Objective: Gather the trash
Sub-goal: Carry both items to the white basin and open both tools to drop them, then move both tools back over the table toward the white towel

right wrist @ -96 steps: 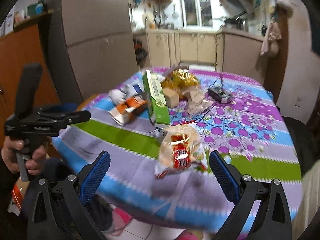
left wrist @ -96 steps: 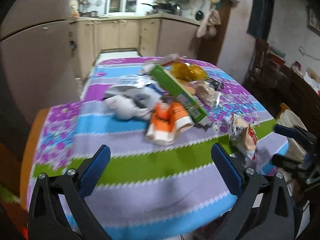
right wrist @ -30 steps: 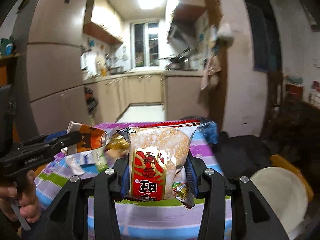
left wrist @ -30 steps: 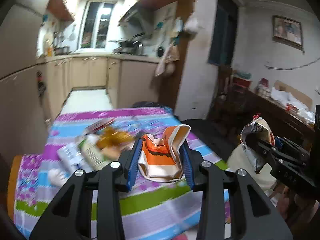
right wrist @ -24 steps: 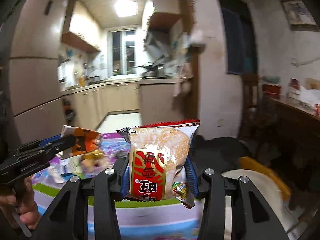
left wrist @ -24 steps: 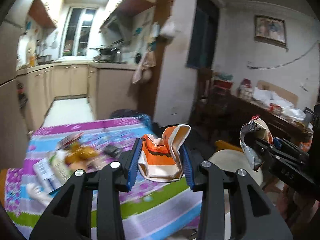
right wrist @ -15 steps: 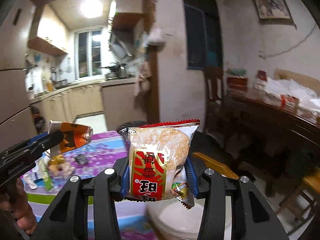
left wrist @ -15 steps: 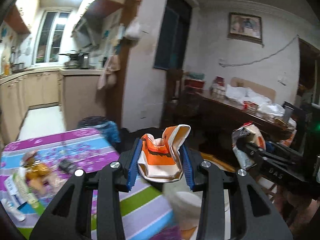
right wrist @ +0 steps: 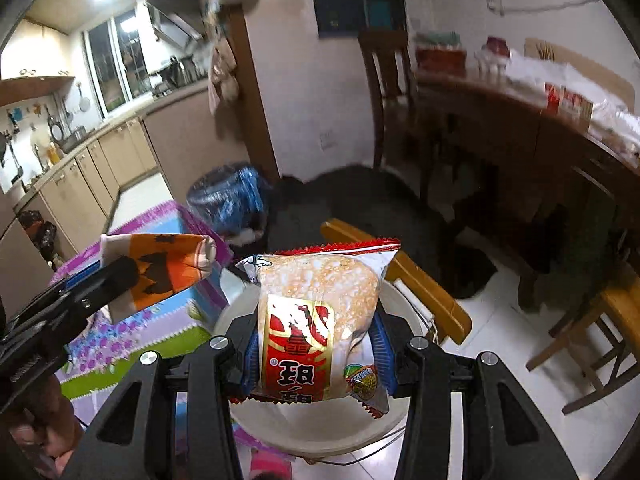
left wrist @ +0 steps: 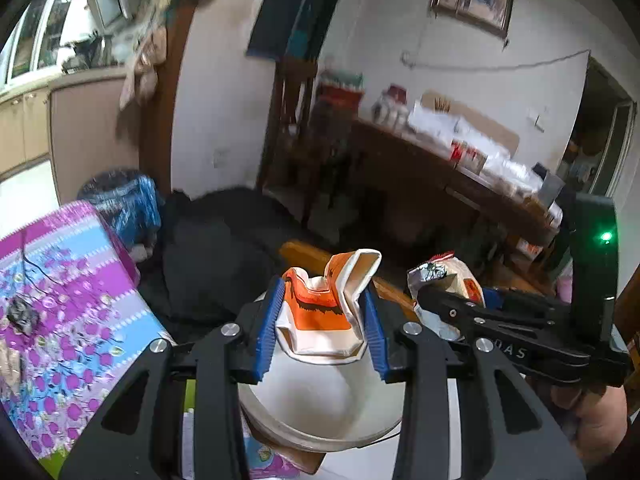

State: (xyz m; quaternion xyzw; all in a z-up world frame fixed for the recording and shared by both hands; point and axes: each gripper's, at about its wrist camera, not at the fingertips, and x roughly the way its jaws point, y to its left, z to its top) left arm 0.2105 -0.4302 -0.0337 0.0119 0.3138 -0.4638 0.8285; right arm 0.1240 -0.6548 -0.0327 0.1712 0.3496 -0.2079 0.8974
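White plastic, the bucket (left wrist: 320, 408) sits right under both my claws, its mouth open upward beside the table (left wrist: 68, 320). That is the relation that matters: each piece of trash hangs above that opening, so I judge the coming move is simply to let go and drop straight down.

My left gripper (left wrist: 322, 320) is clenched on the crushed orange carton (left wrist: 320, 312). The carton stands roughly upright between the blue pads, its torn open end pointing up and away from me, long axis along the fingers. It looks centred over the bucket.

My right gripper (right wrist: 316, 348) is clamped on the snack bag (right wrist: 316, 320). The bag also stands upright, crimped red edge at the top, long axis running up out of the jaws. It hangs over the bucket (right wrist: 404, 308) too, slightly toward its far rim.

Both hands seem about equally near the opening; I cannot tell which is lower.
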